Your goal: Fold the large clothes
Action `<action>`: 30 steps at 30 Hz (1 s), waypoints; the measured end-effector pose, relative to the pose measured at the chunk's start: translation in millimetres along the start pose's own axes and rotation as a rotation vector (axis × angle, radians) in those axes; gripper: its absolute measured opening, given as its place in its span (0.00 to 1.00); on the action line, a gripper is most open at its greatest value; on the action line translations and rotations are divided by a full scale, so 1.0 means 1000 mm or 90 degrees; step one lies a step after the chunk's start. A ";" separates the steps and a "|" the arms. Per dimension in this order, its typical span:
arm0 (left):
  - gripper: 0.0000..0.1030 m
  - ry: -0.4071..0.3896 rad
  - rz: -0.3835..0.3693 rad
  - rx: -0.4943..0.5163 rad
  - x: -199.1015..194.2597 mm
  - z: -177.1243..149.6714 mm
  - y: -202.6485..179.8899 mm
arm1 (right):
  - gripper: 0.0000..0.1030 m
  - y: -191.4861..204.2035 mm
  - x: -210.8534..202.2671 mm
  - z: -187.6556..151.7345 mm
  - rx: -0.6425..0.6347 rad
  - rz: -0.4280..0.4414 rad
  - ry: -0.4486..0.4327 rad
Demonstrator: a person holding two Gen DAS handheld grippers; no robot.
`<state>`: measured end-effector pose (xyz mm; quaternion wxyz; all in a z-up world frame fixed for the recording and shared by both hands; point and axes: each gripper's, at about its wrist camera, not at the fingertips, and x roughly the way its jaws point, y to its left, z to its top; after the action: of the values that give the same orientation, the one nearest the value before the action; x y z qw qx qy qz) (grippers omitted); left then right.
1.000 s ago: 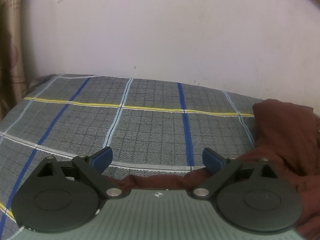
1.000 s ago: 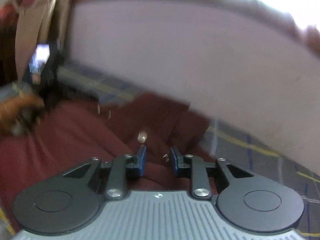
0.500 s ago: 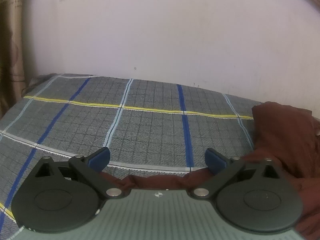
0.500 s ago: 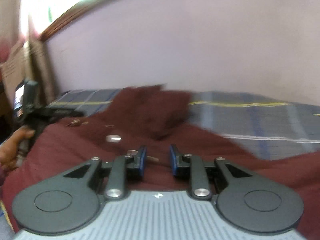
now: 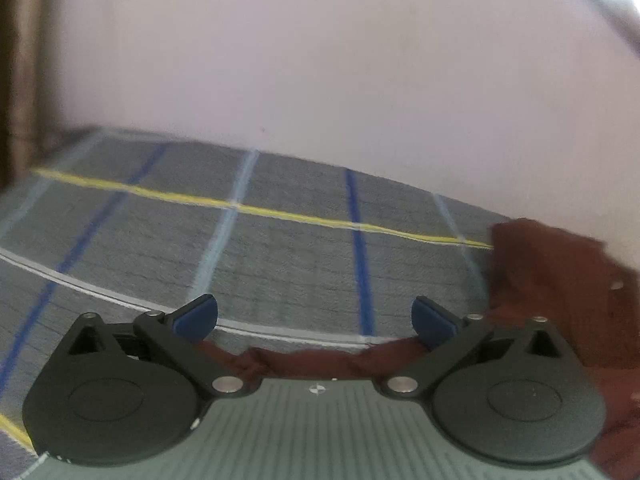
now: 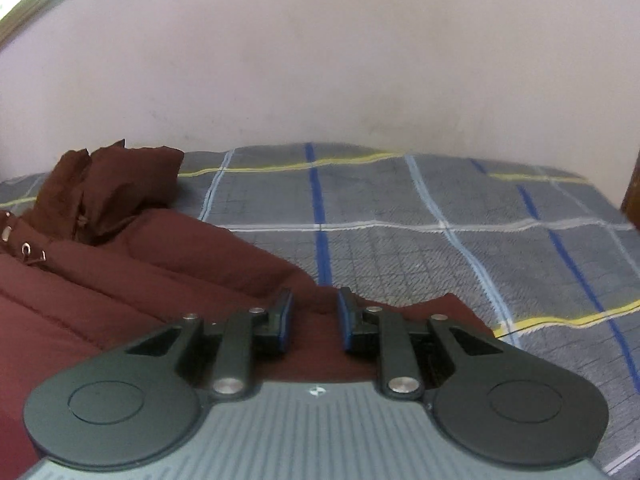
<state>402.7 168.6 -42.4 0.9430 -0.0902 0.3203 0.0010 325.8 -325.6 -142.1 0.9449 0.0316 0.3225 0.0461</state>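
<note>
A: How do you expect the dark maroon quilted padded jacket (image 6: 132, 276) to handle?

B: Soft and bulky, I judge. The stitched channels look puffed, so it should be light for its size, springy, and inclined to open up again after a fold. The shell may well be a little slippery. Nothing about it looks fragile except the small metal snaps near the collar.

A: Where would you take hold?

B: At a hem or a seam line, where the cloth is thin enough to pinch. The fat padded parts would probably squeeze out of the pads.

A: Where does it lie?

B: On the grey checked bedspread with blue, yellow and white stripes (image 6: 440, 248), which covers the bed. In the right wrist view it fills the near left part, and its hood or collar is bunched toward the far edge, by the pale pink wall (image 6: 320, 60). In the left wrist view a rumpled edge runs along the near side, with more cloth heaped at the right.

A: And the claws?

B: The left gripper (image 5: 314, 319) is spread wide and released, with that rumpled edge just under it. The right gripper (image 6: 314, 314) is narrowly parted over a maroon fold, and nothing is clamped between its pads as far as I can see.
</note>
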 end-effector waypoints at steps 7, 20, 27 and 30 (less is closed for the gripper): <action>1.00 -0.063 -0.191 -0.105 -0.095 0.036 0.063 | 0.27 0.005 -0.004 -0.002 -0.034 -0.057 -0.016; 0.89 0.138 -0.269 0.025 -0.124 -0.059 0.118 | 0.28 0.010 -0.013 -0.005 -0.036 -0.072 -0.039; 0.71 0.228 -0.470 -0.066 -0.099 -0.072 0.136 | 0.29 0.015 -0.016 -0.005 -0.047 -0.091 -0.051; 0.64 0.227 -0.512 -0.090 -0.090 -0.079 0.127 | 0.29 0.017 -0.017 -0.006 -0.054 -0.100 -0.058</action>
<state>276.0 285.2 -71.2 0.7901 -0.2707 0.4164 -0.3593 307.2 -309.9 -135.0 0.9598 -0.0320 0.2785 -0.0163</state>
